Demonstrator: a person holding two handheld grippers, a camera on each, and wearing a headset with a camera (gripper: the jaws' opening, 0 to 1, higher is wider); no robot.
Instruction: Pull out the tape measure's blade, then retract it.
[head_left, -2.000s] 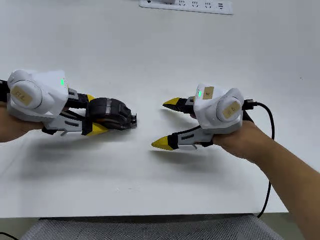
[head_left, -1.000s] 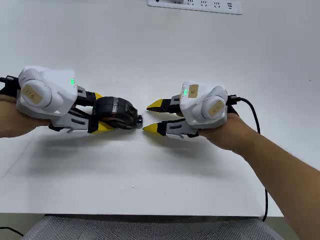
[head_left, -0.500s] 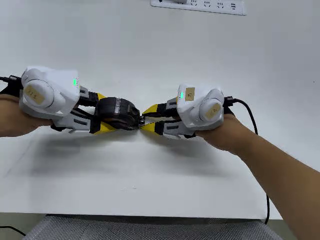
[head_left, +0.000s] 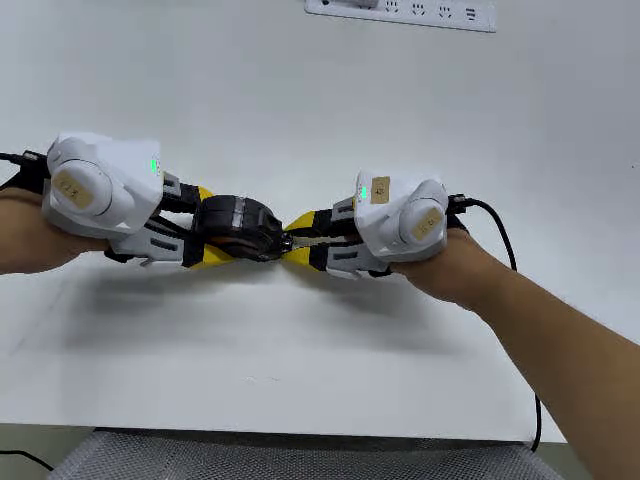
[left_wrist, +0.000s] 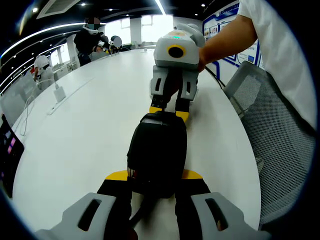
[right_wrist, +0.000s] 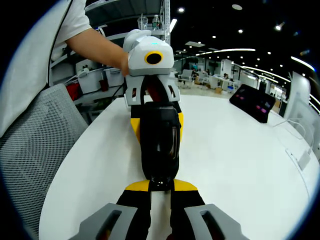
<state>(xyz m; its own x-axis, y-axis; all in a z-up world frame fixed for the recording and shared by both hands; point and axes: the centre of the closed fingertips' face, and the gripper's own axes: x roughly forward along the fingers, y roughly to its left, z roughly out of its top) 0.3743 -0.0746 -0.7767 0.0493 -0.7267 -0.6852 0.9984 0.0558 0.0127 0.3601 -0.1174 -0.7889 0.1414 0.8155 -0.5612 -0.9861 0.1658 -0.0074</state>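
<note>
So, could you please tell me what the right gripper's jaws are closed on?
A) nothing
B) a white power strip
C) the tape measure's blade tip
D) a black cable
C: the right gripper pinches its jaws on the metal blade tip of the black tape measure held by the left gripper.

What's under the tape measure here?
The white workbench lies below the tape measure, clamped in the left gripper. The case hides whether its underside touches the surface.
</note>
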